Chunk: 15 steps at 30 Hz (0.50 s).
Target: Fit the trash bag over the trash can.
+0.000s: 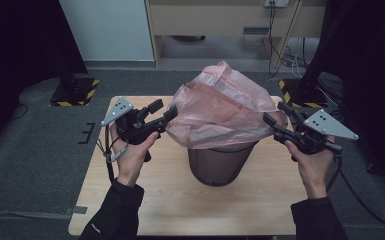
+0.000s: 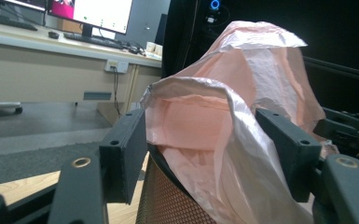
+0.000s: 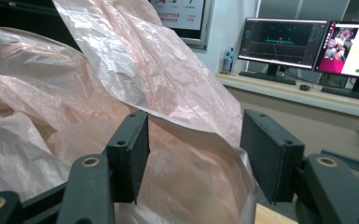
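Note:
A pink plastic bag (image 1: 220,105) billows loosely over the rim of a dark mesh bin (image 1: 220,162) that stands on the wooden table (image 1: 180,210). My left gripper (image 1: 163,110) is at the bag's left edge. In the left gripper view it (image 2: 200,126) is open, with a fold of the bag (image 2: 242,70) lying slack between the wide jaws above the bin's mesh (image 2: 163,196). My right gripper (image 1: 276,113) is at the bag's right edge. It (image 3: 193,135) is open too, the bag's edge (image 3: 98,93) hanging loose between its jaws.
The bin stands mid-table, with bare wood in front and to both sides. Black stands with yellow-striped bases (image 1: 75,92) flank the table's far corners. A desk with monitors (image 3: 284,42) lies beyond, and cables hang at the back right (image 1: 290,55).

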Each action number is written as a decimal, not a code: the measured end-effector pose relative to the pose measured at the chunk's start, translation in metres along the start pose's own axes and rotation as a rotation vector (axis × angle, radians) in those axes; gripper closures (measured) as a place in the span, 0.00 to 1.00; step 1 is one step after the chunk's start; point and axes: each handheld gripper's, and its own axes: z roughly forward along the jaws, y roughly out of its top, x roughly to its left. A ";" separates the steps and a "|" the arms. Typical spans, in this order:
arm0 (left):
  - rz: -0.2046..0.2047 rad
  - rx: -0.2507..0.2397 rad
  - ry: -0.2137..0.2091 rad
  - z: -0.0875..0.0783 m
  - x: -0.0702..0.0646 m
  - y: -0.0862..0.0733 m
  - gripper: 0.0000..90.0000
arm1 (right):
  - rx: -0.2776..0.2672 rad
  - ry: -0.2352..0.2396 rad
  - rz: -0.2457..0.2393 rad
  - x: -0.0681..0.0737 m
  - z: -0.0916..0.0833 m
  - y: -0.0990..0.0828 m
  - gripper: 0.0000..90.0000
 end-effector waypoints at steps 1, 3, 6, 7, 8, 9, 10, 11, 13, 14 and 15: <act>-0.004 0.002 0.001 0.002 0.001 0.002 0.40 | 0.001 -0.002 -0.010 0.001 0.001 0.002 0.48; -0.010 0.008 0.004 0.007 0.003 0.005 0.39 | 0.006 0.004 -0.027 0.002 0.004 0.005 0.54; -0.026 0.018 -0.006 0.016 0.006 0.008 0.42 | 0.015 0.028 -0.046 0.006 0.010 0.011 0.69; -0.038 0.027 -0.015 0.020 0.008 0.008 0.46 | 0.015 0.038 -0.034 0.006 0.011 0.012 0.74; -0.047 0.033 -0.021 0.022 0.009 0.007 0.50 | 0.011 0.037 -0.025 0.007 0.012 0.013 0.83; -0.060 0.041 -0.033 0.024 0.010 0.005 0.54 | 0.014 0.036 -0.013 0.007 0.013 0.013 0.86; -0.069 0.049 -0.046 0.026 0.012 0.004 0.62 | 0.010 0.035 0.000 0.007 0.014 0.013 0.91; -0.077 0.055 -0.054 0.027 0.014 0.001 0.67 | 0.008 0.029 0.014 0.006 0.014 0.013 0.96; -0.069 0.078 -0.069 0.030 0.018 -0.003 0.80 | 0.010 0.012 0.066 0.002 0.015 0.013 1.00; -0.072 0.082 -0.071 0.030 0.019 -0.005 0.86 | 0.008 0.002 0.108 -0.002 0.016 0.012 1.00; -0.074 0.087 -0.081 0.030 0.020 -0.007 0.90 | 0.007 -0.005 0.133 -0.004 0.016 0.012 1.00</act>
